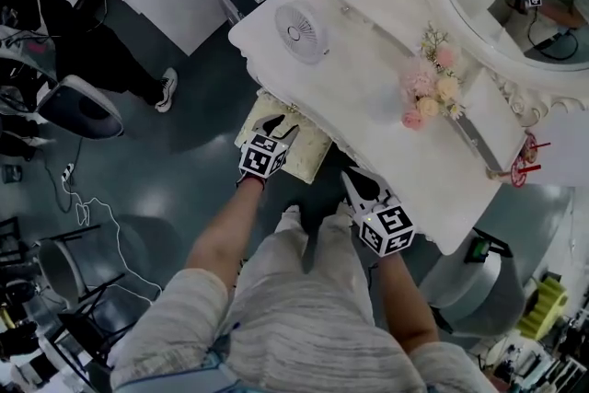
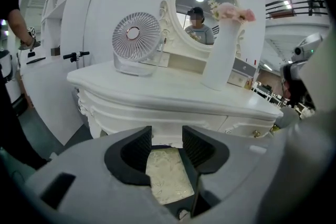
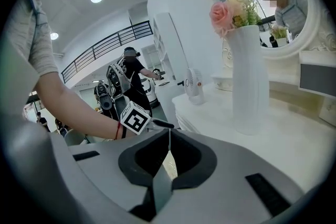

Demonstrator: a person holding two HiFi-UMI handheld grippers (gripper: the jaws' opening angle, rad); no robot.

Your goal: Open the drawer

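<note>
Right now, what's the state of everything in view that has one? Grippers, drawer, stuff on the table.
Left gripper: open, nothing between its jaws.
Right gripper: shut, empty.
Drawer: shut, front flush with the table.
Fan: upright on the table; cannot tell if it is running.
Vase: upright, flowers in it.
Stool: partly tucked under the table.

On the table, fan left of vase, mirror behind; what seems a stool sits before it.
</note>
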